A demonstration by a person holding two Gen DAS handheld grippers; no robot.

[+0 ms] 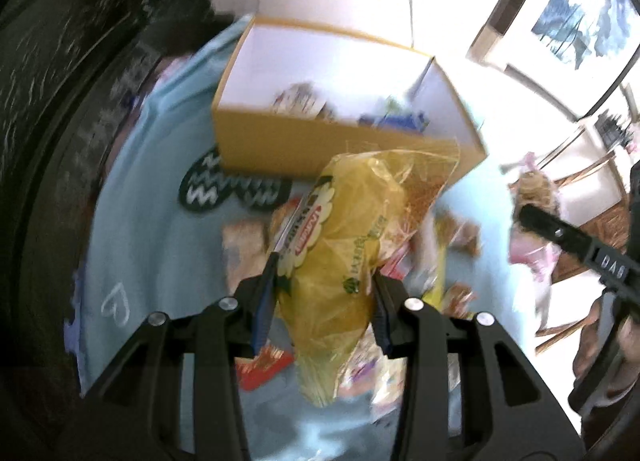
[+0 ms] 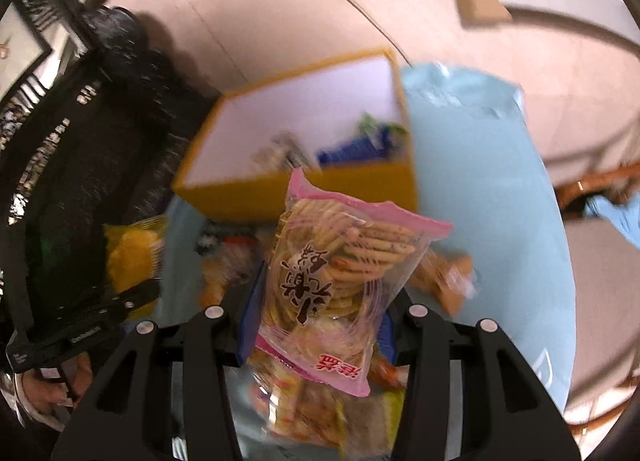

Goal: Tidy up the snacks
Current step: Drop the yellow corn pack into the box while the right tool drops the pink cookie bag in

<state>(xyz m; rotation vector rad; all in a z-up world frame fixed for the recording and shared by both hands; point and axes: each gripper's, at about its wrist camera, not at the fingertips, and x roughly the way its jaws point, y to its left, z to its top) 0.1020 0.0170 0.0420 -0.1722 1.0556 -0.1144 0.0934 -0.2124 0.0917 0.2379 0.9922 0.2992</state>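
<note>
Left gripper (image 1: 324, 289) first: jaws closed narrow on a yellow bag (image 1: 340, 245), pinched across its lower middle, most of the bag sticking out ahead of the fingertips and a tail of it drooping back between the arms. Looks light and squishy, clear crinkly film, probably slippery, so gripping the plump middle beats the loose sealed end. Straight ahead past the jaws sits the yellow box (image 1: 280, 149), open on top, a few packets already inside. Below and ahead of the jaws, loose snacks (image 1: 248, 241) scattered on the blue cloth (image 1: 160, 201), all blurry.

Right gripper (image 2: 320, 321) next: jaws clamped on a pink cracker bag (image 2: 332, 273), held around its lower half, top edge poking up ahead of the fingertips. Light again, but thin round crackers inside, so likely to crack under a hard squeeze; gentle hold on the flat sides seems safest. Same box (image 2: 304, 185) dead ahead.

View differences: only the left camera catches the dark zigzag mat (image 1: 236, 185) just short of the box, left of the jaws. Only the right camera shows the far corner of the cloth beyond the box. Each one spots the other gripper off at its edge.
</note>
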